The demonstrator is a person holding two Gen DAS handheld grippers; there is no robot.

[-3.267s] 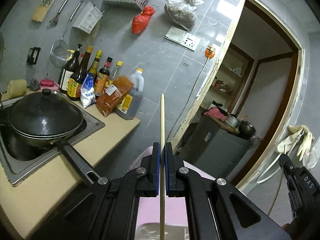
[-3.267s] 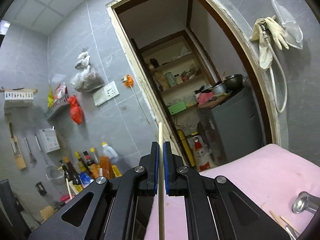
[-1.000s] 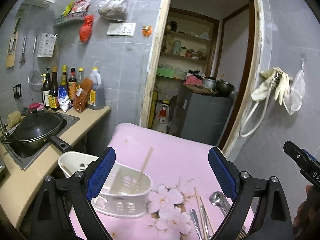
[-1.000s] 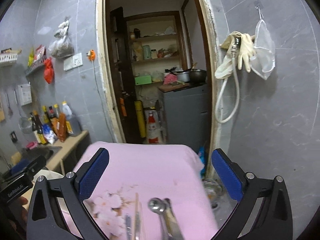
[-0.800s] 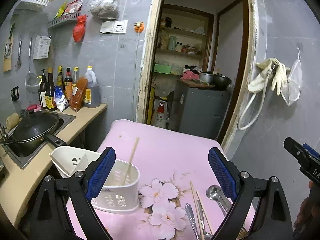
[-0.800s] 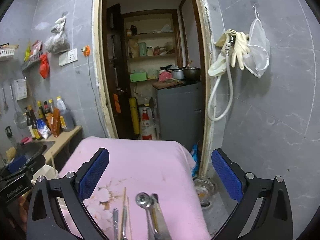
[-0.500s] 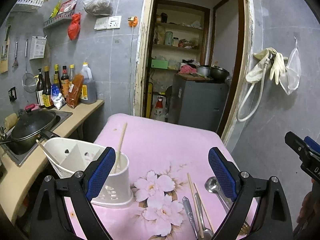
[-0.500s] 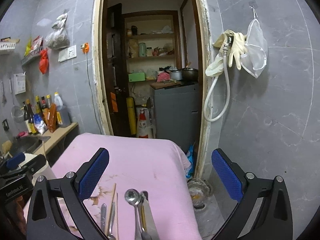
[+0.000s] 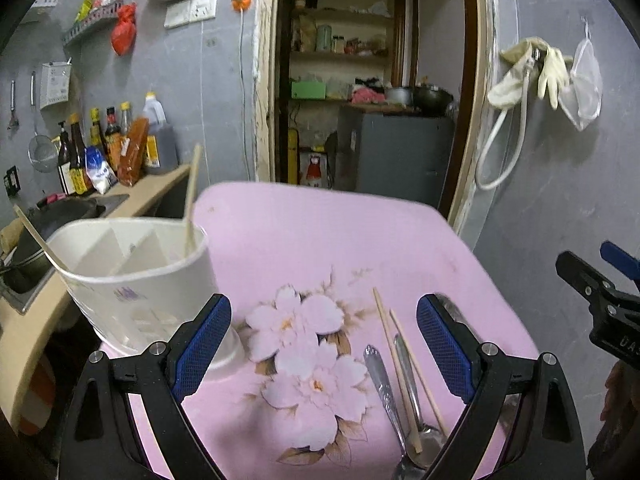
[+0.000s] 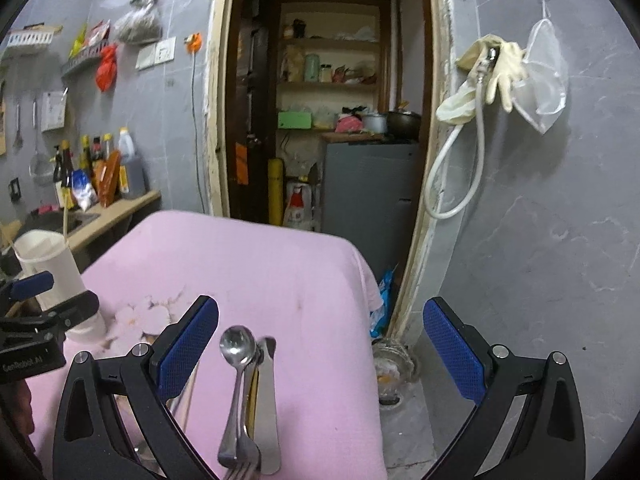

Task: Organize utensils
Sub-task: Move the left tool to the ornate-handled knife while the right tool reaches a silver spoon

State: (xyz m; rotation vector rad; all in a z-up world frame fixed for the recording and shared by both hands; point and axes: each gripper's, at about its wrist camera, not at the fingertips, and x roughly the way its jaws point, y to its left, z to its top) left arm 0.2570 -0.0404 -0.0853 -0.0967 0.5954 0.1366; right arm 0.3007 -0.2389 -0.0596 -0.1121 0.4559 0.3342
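A white divided utensil holder stands at the left of the pink flowered tablecloth. Two wooden chopsticks lean in the holder, one at its right side and one at its left. My left gripper hangs open and empty over the cloth, right of the holder. On the cloth lie two chopsticks and metal spoons. My right gripper is open and empty above a spoon, a knife and a fork.
A counter with a sink, a black wok and sauce bottles runs along the left. A doorway with a grey cabinet lies ahead. A glass dish sits on the floor beside the table's right edge.
Both grippers were shut on a chopstick each; both have let go and opened, and the chopsticks now stand in the holder. Both have come lower and nearer the table.
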